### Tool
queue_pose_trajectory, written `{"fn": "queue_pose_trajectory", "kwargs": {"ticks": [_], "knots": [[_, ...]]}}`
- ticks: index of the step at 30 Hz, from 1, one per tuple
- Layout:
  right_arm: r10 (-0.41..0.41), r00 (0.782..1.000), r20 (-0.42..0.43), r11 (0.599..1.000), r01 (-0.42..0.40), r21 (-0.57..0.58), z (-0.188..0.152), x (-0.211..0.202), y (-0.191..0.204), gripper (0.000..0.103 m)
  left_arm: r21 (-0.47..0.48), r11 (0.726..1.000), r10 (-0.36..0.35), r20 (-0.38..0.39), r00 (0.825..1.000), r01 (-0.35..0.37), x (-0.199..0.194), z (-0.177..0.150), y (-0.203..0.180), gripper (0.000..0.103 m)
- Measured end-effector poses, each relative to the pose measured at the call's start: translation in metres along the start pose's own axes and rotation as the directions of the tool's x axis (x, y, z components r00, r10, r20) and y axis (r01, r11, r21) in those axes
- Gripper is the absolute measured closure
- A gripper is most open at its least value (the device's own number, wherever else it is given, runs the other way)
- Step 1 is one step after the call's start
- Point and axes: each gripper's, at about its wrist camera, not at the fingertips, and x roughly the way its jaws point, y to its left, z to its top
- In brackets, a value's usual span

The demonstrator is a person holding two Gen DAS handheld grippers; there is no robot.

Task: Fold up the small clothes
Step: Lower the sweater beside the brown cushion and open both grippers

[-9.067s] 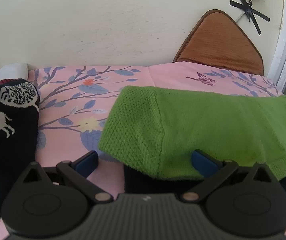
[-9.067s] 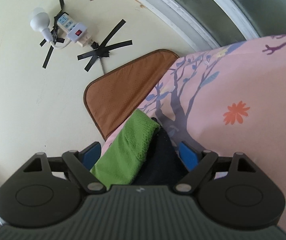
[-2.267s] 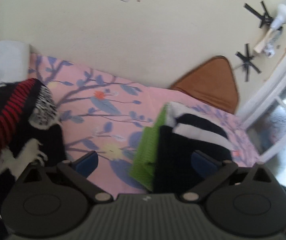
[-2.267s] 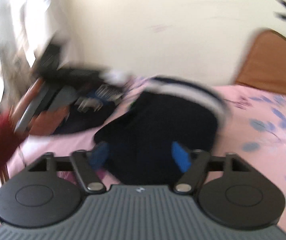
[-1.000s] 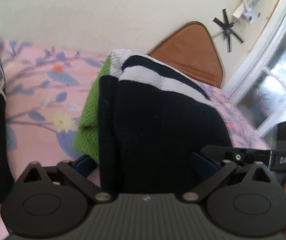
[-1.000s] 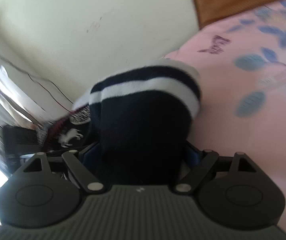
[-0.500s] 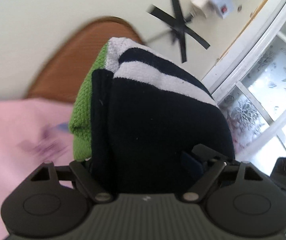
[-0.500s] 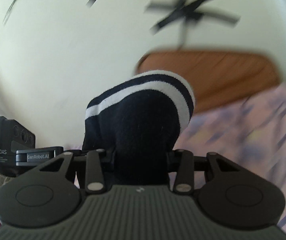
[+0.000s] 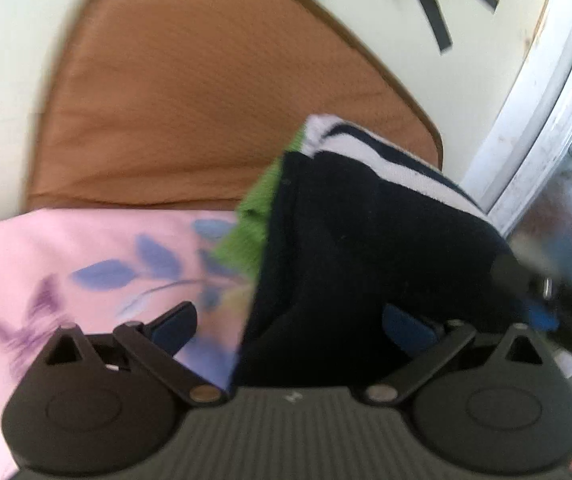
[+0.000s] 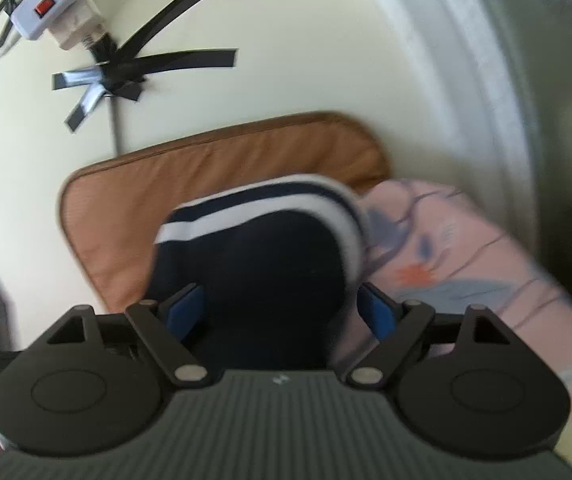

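Observation:
A folded bundle of small clothes, navy with white stripes and a green knit layer, lies on the pink floral sheet by the brown cushion. My left gripper is open, its blue pads either side of the bundle's near end. In the right wrist view the navy striped garment sits between the spread pads of my right gripper, which is open. The right gripper's blue tip shows at the left view's right edge.
The cream wall with black tape crosses and a white power strip is close behind. A white window frame runs on the right. The sheet's edge is at the right.
Both grippers have opened and let go of the bundle, which was carried toward the brown cushion and now rests on the sheet beside it.

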Motion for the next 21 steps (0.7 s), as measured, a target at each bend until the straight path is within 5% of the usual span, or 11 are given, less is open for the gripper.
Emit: {"fn": "queue_pose_trajectory", "kwargs": {"ticks": [5,8,13,21], "knots": [[-0.005,0.99,0.142,0.999,-0.001,0.048,0.012,-0.015,-0.01,0.017,0.038,0.996,0.082,0.1,0.992,-0.086,-0.079,-0.046,0.024,0.0],[-0.015,0.985,0.17,1.0,0.016,0.001,0.012,-0.022,-0.002,0.017,-0.012,0.987,0.161,0.091,0.983,-0.161,-0.108,-0.075,0.045,0.0],[-0.037,0.993,0.113,0.995,0.047,-0.093,-0.007,-0.041,0.031,0.017,-0.032,0.962,0.271,0.022,0.962,-0.271,-0.129,-0.114,0.066,0.0],[-0.032,0.997,-0.066,0.981,0.019,-0.193,-0.089,-0.128,0.064,0.017,-0.003,0.968,0.25,0.024,0.968,-0.25,-0.167,-0.156,0.065,0.0]]}}
